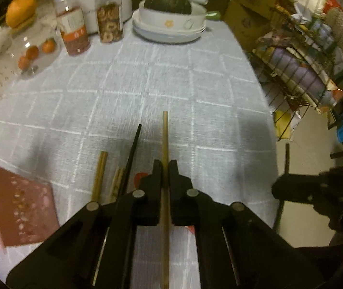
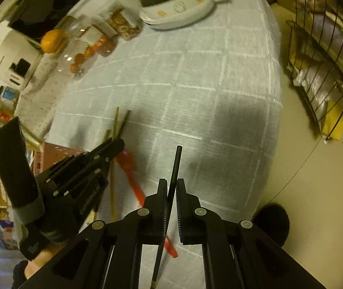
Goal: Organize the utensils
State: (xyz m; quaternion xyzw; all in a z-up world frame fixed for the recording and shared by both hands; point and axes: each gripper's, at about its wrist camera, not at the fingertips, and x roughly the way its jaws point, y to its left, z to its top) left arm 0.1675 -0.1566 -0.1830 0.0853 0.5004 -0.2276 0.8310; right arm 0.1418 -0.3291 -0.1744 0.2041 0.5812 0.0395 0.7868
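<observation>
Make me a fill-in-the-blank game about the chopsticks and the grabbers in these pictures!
1. The left gripper is shut on a ____ colored wooden chopstick.
2. The right gripper is shut on a ____ chopstick.
3. The dark green squash sits in a white ____.
4. The table is covered by a checked ____.

Missing words: tan; black; bowl; tablecloth

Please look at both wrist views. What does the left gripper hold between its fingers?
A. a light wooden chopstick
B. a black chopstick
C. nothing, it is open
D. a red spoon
A: in the left wrist view the left gripper is shut on a light wooden chopstick; the black chopstick sits in the right gripper.
</observation>
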